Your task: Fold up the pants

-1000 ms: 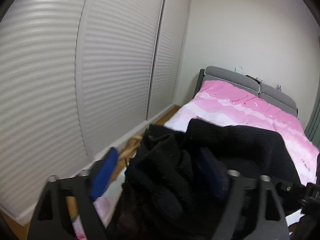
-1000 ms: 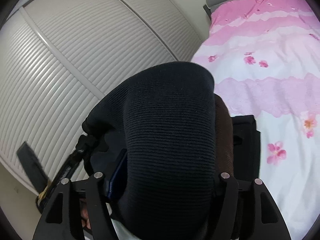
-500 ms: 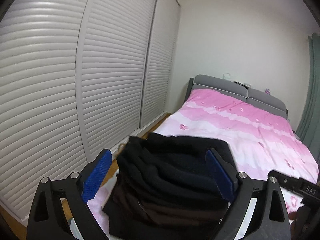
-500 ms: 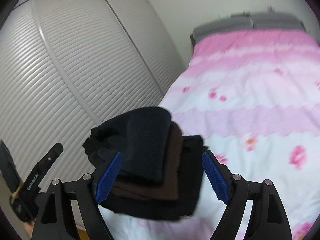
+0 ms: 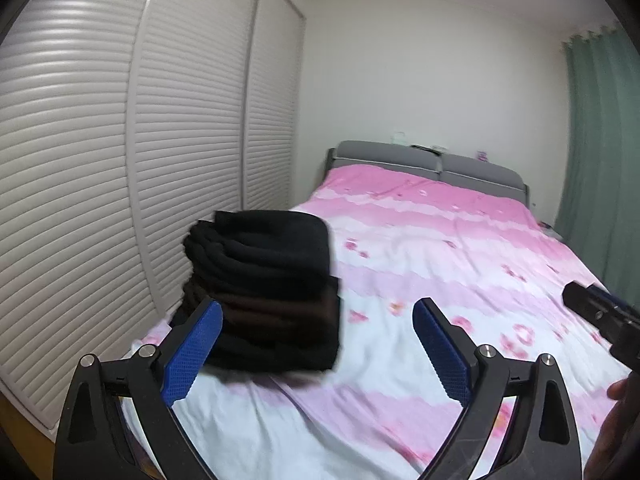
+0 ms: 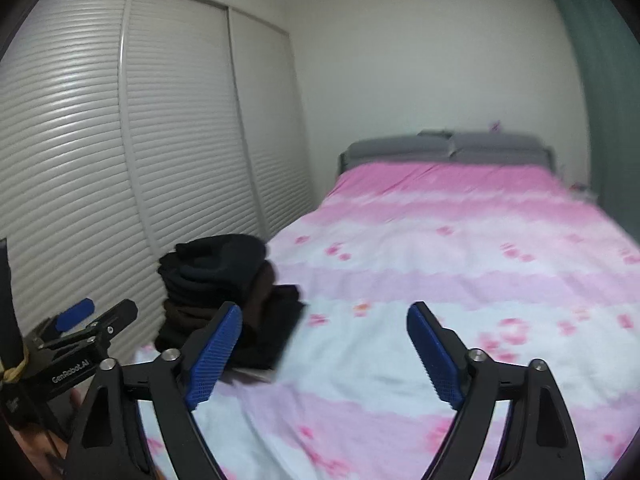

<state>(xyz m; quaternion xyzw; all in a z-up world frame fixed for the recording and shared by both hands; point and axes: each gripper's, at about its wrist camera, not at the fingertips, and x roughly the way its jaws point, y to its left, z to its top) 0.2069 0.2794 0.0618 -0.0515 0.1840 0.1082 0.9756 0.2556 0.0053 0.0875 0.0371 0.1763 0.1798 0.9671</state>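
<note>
A stack of folded dark pants [image 5: 264,288], black on top and brown in the middle, sits on the near left corner of the bed; it also shows in the right wrist view [image 6: 228,300]. My left gripper [image 5: 316,344] is open and empty, held back from the stack, its left blue pad [image 5: 192,352] in front of the stack's lower left. My right gripper [image 6: 324,348] is open and empty, to the right of the stack. The left gripper's body [image 6: 80,344] shows at the left edge of the right wrist view.
The bed [image 5: 460,264] has a pink and white flowered cover and a grey headboard [image 5: 432,160]. White louvred wardrobe doors [image 5: 120,160] run along the left. A green curtain [image 5: 600,140] hangs at the right. The right gripper's body [image 5: 600,316] shows at the right edge.
Both grippers let go of the folded pants and pulled back from the stack. The top black pair now rests on the stack.
</note>
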